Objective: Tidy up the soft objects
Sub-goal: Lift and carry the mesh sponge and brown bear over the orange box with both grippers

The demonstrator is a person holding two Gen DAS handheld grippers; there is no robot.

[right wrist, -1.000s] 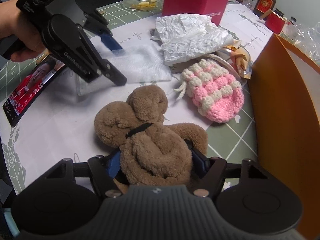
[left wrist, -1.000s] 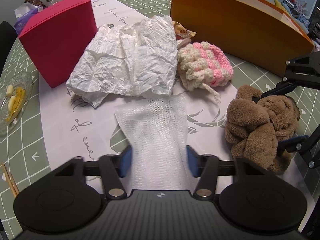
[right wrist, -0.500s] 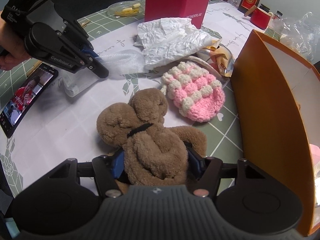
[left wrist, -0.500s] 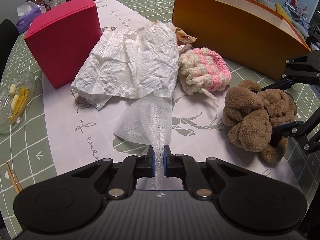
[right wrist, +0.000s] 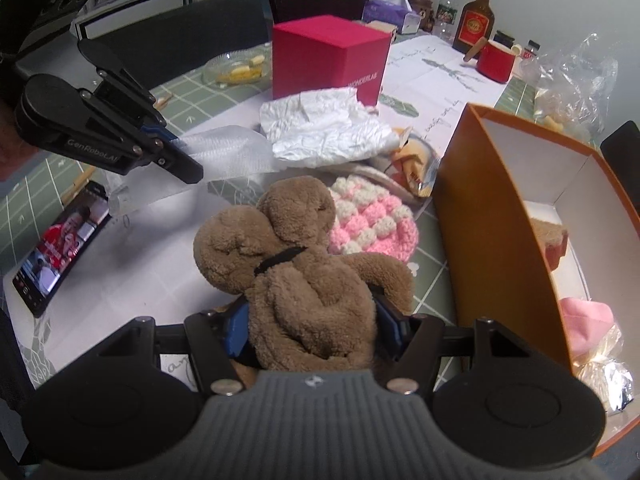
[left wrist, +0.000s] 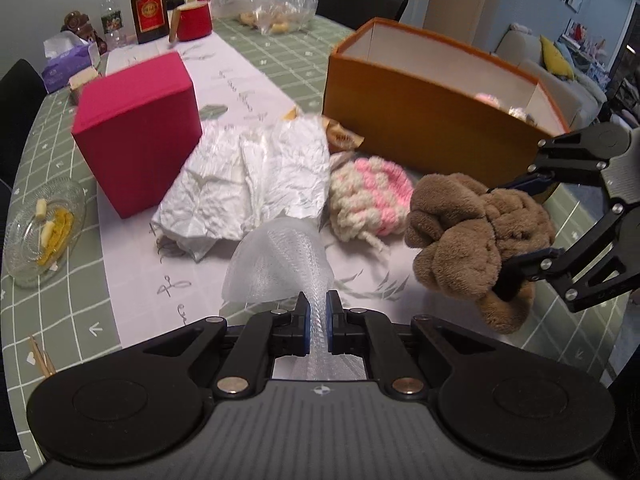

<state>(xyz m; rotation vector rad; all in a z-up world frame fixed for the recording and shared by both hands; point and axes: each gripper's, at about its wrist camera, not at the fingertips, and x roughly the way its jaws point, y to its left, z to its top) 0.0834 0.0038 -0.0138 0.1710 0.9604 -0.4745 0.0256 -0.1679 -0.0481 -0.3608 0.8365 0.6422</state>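
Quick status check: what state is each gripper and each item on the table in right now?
Left gripper: shut on mesh cloth, lifted.
Right gripper: shut on plush toy, lifted.
Knit pouch: lying on the table, untouched.
White paper: crumpled, lying flat.
Orange box: open, some items inside.
Red box: closed.
Phone: screen on.

— Any way past the orange box point(right wrist: 492, 216)?
— Its open top is clear. Left of it, the pink knitted pouch point(right wrist: 372, 224), crumpled paper point(right wrist: 324, 128) and red box point(right wrist: 328, 56) crowd the desk point(left wrist: 60, 300).
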